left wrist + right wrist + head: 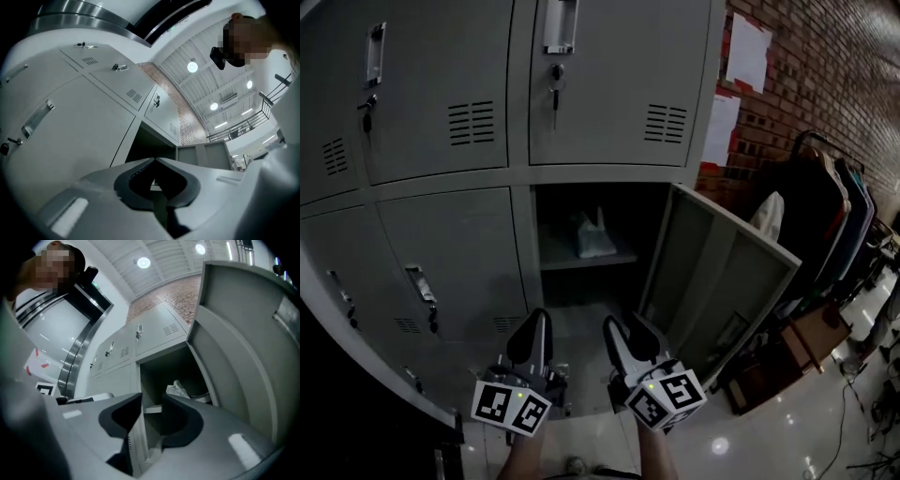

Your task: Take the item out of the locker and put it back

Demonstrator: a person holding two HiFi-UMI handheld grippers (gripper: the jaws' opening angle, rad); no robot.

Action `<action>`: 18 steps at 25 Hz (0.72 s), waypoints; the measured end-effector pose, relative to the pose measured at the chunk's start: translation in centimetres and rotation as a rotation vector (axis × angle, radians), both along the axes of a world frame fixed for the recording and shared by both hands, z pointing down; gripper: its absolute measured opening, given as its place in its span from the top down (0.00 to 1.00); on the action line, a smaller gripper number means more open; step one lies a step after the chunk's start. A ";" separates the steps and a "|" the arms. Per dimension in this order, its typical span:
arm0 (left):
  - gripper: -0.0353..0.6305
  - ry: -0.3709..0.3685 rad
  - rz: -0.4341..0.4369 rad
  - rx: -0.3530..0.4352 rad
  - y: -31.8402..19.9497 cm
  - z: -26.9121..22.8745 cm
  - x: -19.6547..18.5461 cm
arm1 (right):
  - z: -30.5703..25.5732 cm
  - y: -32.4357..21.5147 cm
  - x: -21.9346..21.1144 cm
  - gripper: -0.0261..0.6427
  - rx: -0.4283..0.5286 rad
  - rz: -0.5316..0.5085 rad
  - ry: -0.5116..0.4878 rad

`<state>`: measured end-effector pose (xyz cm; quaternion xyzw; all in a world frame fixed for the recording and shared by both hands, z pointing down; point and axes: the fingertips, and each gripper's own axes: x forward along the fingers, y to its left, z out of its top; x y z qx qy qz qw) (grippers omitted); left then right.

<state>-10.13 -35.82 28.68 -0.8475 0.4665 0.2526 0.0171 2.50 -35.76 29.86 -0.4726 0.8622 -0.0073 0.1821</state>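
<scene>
right gripper (pixel 627 327), crinkled white bag (pixel 594 236)

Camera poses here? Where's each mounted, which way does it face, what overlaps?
Head view: on the person's head, steeply down at the open locker; forearms, left gripper and right gripper at the bottom.
Left gripper view: on the left gripper, tilted up along its shut jaws at locker fronts and ceiling; person top right.
Right gripper view: on the right gripper, along its parted, empty jaws into the locker; person top left.
Shared: head and right gripper views both see the white bag; all three see the open door.
</scene>
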 end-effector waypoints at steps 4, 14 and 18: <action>0.94 0.066 0.010 -0.005 -2.5 -0.3 0.1 | -1.9 -4.3 0.3 0.51 0.015 0.043 0.049; 0.94 0.028 -0.019 -0.012 -4.4 0.4 0.5 | -3.9 -19.5 -1.6 0.32 -0.194 0.201 0.304; 0.94 0.037 -0.030 -0.020 -4.8 0.6 -0.2 | -2.1 -21.9 -2.6 0.32 -0.284 0.193 0.347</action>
